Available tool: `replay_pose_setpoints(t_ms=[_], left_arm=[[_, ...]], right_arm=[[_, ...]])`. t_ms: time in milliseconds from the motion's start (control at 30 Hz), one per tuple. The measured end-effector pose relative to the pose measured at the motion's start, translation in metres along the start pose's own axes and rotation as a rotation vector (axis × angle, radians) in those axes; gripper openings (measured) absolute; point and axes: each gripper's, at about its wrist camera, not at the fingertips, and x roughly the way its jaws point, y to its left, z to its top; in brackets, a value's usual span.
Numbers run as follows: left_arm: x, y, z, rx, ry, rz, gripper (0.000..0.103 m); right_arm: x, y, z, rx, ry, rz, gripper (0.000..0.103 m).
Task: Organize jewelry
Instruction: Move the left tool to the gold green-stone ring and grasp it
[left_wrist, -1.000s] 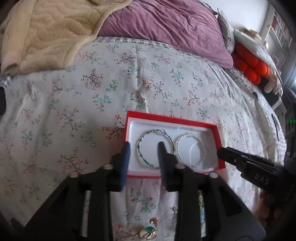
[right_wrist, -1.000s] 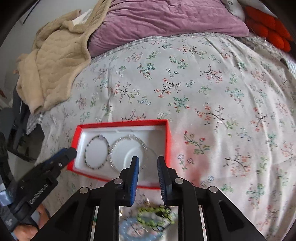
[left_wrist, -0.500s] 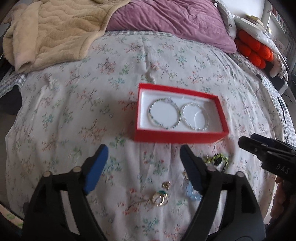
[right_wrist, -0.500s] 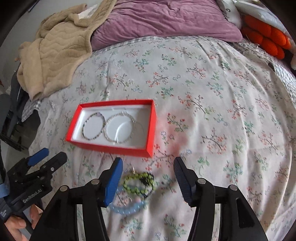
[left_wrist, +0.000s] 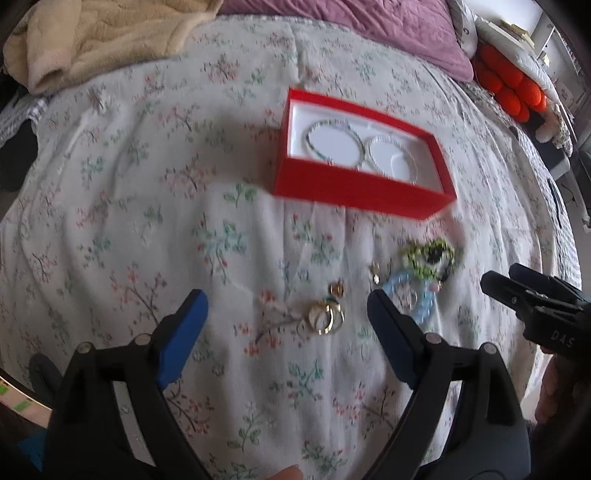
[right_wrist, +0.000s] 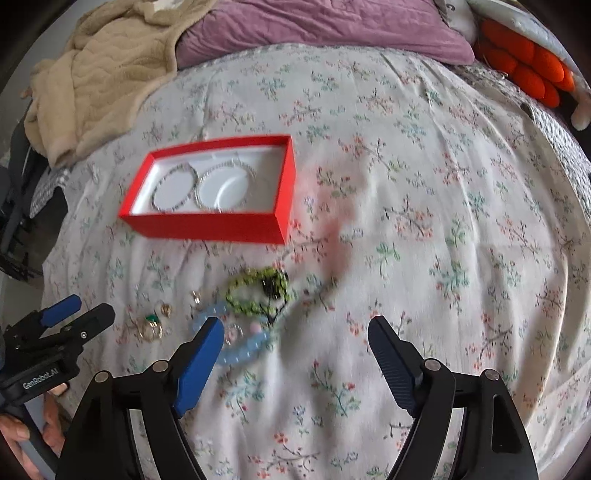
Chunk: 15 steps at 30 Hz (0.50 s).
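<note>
Left gripper (left_wrist: 286, 325) spread wide, empty, hovering short of red box (left_wrist: 354, 192); right gripper (right_wrist: 295, 343) likewise.

A floral bedspread (right_wrist: 424, 177) fills most of the right wrist view. At eleven o'clock a beige blanket (right_wrist: 103, 70) lies bunched on it. A purple pillow (right_wrist: 317, 27) sits at twelve, touching the blanket. Orange cushions (right_wrist: 532, 70) sit at two, near the pillow's end.
</note>
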Motion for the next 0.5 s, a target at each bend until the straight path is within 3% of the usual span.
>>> replay_pose_setpoints(t_ms=[500], left_arm=[[0.019, 0.013, -0.011, -0.066, 0.114, -0.14, 0.087]], right_arm=[[0.012, -0.007, -0.011, -0.008, 0.056, -0.029, 0.082]])
